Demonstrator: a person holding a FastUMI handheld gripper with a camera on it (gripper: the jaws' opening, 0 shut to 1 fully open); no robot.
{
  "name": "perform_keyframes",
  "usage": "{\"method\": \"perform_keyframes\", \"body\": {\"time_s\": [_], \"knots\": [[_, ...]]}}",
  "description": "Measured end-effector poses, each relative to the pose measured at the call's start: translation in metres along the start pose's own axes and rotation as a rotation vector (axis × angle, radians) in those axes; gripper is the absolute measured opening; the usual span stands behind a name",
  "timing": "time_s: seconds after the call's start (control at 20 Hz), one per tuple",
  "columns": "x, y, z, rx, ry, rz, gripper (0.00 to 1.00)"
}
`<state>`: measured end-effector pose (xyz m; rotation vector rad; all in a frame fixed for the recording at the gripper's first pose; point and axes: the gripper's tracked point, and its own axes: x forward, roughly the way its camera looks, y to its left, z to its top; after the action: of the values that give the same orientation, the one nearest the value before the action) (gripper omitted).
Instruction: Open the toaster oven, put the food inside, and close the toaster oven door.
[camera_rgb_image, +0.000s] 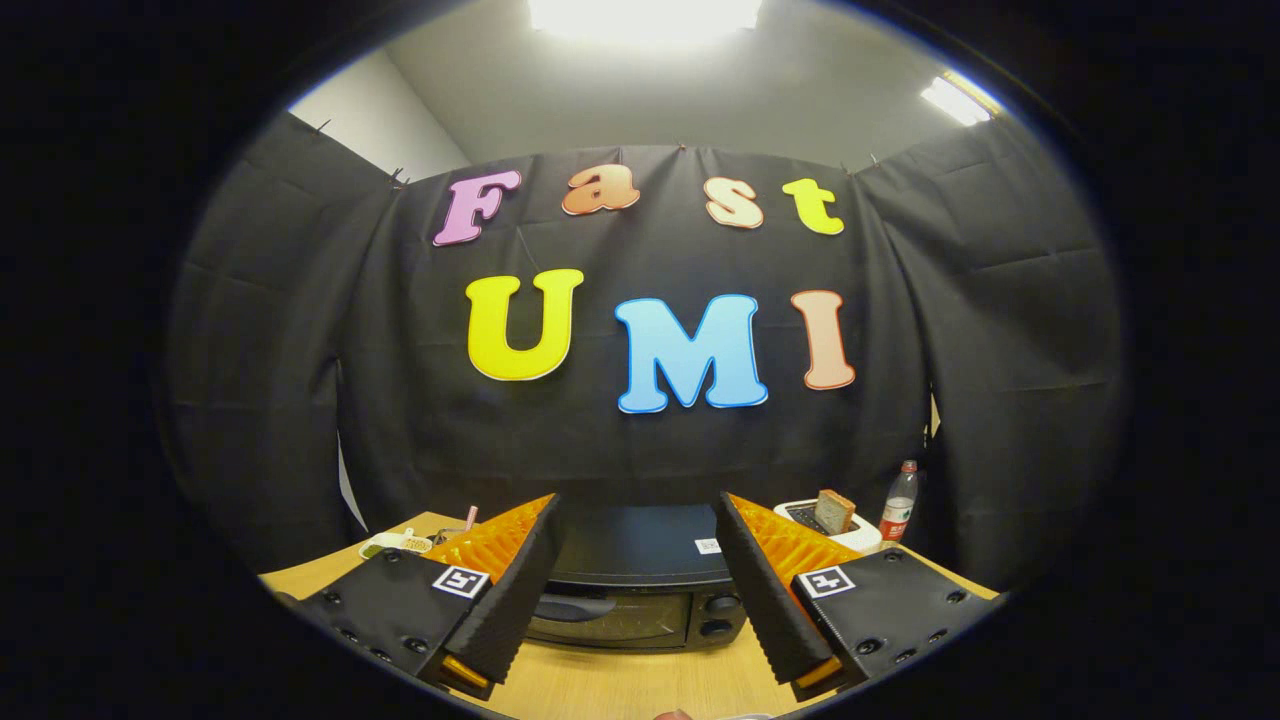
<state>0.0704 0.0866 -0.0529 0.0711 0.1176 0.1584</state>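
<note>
A black toaster oven (640, 585) stands on the wooden table (620, 685), straight ahead between my two fingers. Its glass door is shut, with a dark handle (575, 606) across the top of the door and two knobs (718, 615) on its right side. My gripper (638, 515) is open and holds nothing; the fingers frame the oven from a short distance and do not touch it. A small plate of food (397, 545) lies on the table to the left, beyond my left finger.
A white pop-up toaster (825, 522) with a slice of bread (833, 510) sticking out stands behind my right finger. A plastic bottle (899, 514) with a red label stands next to it. The black cloth wall hangs close behind the oven.
</note>
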Motion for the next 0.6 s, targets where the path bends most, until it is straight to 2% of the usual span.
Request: {"method": "perform_keyframes", "body": {"time_s": [0.6], "knots": [[0.065, 0.048, -0.067, 0.0, 0.125, 0.05, 0.96]]}}
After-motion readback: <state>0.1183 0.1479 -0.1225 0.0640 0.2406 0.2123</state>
